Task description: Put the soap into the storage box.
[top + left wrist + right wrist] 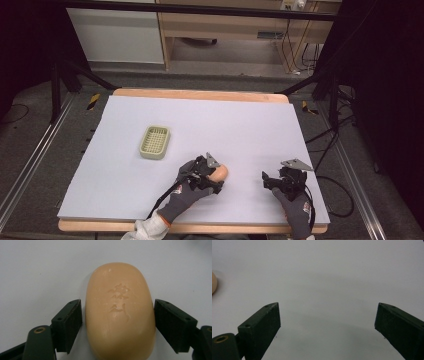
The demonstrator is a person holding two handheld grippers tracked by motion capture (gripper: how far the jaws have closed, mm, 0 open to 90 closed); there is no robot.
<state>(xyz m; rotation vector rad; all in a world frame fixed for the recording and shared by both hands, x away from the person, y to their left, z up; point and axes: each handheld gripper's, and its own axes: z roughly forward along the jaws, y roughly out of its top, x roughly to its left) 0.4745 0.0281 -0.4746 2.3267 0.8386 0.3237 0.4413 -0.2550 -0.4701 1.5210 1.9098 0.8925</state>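
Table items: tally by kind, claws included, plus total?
Soap bar: 1
Soap dish: 1
Claws: 2, left claw and right claw
Total: 4

1. The soap (pixel 120 312) between the left gripper's (pixel 117 322) fingers (pixel 67 325) is peach-orange, with characters pressed into its top in the same colour.
2. Those fingers are black with brass-coloured rivets.
3. The right gripper's (pixel 327 327) fingers (pixel 262 327) are likewise black, with pale grey-white sheet showing between them.
4. The table (pixel 200 94) has a light wood edge around the pale lilac-white sheet (pixel 240 125).
5. Beyond the left fingers, the soap dish (pixel 154 142) is pale yellow-green with a grid pattern.
6. The gloves (pixel 182 197) are grey.
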